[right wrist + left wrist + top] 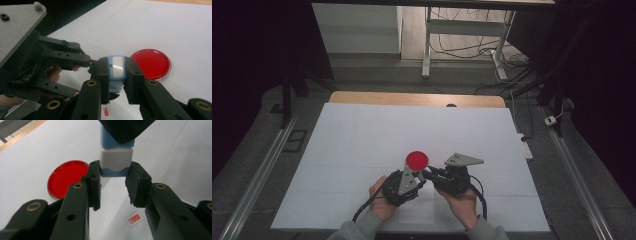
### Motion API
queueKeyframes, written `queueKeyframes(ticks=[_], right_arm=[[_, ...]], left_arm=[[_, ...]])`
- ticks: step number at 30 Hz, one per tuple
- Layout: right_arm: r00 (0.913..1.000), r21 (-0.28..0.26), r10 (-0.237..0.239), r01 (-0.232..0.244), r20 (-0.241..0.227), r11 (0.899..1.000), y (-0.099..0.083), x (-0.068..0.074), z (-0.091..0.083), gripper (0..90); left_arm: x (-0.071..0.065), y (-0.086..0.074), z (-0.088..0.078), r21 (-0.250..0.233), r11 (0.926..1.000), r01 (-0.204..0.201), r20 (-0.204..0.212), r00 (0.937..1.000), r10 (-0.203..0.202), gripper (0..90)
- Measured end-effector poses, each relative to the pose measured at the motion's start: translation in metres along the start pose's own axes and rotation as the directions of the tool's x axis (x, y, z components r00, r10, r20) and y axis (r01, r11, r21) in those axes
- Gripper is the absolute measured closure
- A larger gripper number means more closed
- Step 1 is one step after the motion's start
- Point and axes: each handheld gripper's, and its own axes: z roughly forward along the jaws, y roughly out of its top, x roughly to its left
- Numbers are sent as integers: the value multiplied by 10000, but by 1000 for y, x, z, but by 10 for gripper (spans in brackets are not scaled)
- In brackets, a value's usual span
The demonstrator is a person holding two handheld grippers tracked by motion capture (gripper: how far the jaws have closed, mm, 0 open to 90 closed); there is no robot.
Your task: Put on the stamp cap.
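Landmark: red dish point(417, 160), round and shallow, lying flat on the white sheet covering the table point(362, 135).

Table: sheet flat; wood edge shows at the far side, well beyond the dish.

L gripper point(416, 176): just on the person's side of the dish, jaws pointing toward it. Clenched on one end of the stamp. In the left gripper view its pads point(93, 180) press the light-blue lower part of the stamp point(115, 160).

R gripper point(428, 173): just beside the L one, same side of the dish. Also clenched; in the right gripper view it grasps the stamp body point(117, 71) across its blue sides, white panel facing the camera.

Stamp: small blue-and-white block held between both grippers, off the sheet, near the dish but apart from it.

Small red seal mark point(134, 218) printed on the sheet, below the jaws.

Risks, as judged:
- Both grippers holding one small item; uneven pull could twist it out of one grip.
- If the halves part abruptly, a piece may drop onto the dish or sheet.
- An exposed ink face could smear the sheet.
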Motion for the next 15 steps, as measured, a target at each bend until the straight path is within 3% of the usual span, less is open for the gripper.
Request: queueKeyframes(ticks=[6,15], right_arm=[[10000,14,-41,41,46,10000,-2,1,2,760],[10000,-87,-70,70,20,9999,0,0,-2,759]], left_arm=[[1,0,-1,84,9999,-60,-3,10000,60,657],[2,-2,1,-22,9997,258,180,9995,-258,654]])
